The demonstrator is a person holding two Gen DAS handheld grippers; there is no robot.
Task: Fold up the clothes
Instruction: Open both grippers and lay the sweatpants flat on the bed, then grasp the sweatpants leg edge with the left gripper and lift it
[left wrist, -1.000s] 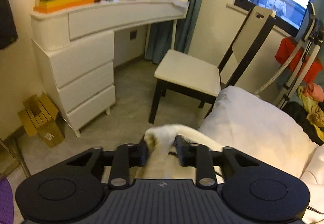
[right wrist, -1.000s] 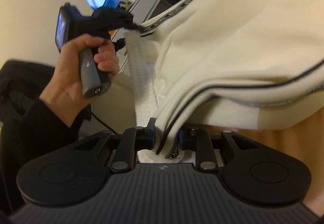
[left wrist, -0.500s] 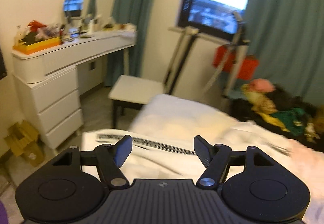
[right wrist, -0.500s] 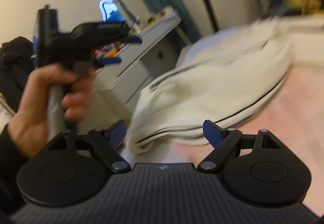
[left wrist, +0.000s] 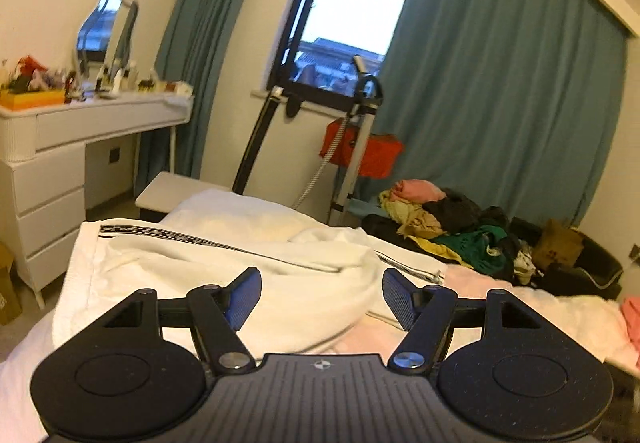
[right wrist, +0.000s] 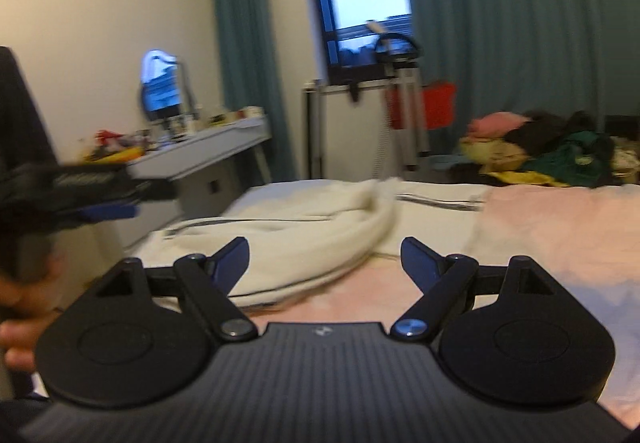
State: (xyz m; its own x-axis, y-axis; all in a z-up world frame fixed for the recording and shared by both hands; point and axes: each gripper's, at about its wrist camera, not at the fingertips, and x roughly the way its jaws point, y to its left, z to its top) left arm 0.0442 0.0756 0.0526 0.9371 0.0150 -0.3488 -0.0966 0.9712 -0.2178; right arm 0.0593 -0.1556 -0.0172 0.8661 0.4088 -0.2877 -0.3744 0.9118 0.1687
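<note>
Now I am holding both tongs, left (left wrist: 322,297) and right (right wrist: 324,263), spread and empty above the rumpled cream black-striped fleece garment (left wrist: 224,275), picking a flat hem to pinch squarely.

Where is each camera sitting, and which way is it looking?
Left wrist: rides on the left gripper, looking along its open fingers over the cream garment with black striped trim on the pink bed cover, toward the window; no body part shows.
Right wrist: rides on the right gripper, open too, facing the same way; the person's hand holds the left gripper at the left edge.
Shared: garment, pink bed cover, window, teal curtains, white dressing table, heap of mixed clothes.
</note>
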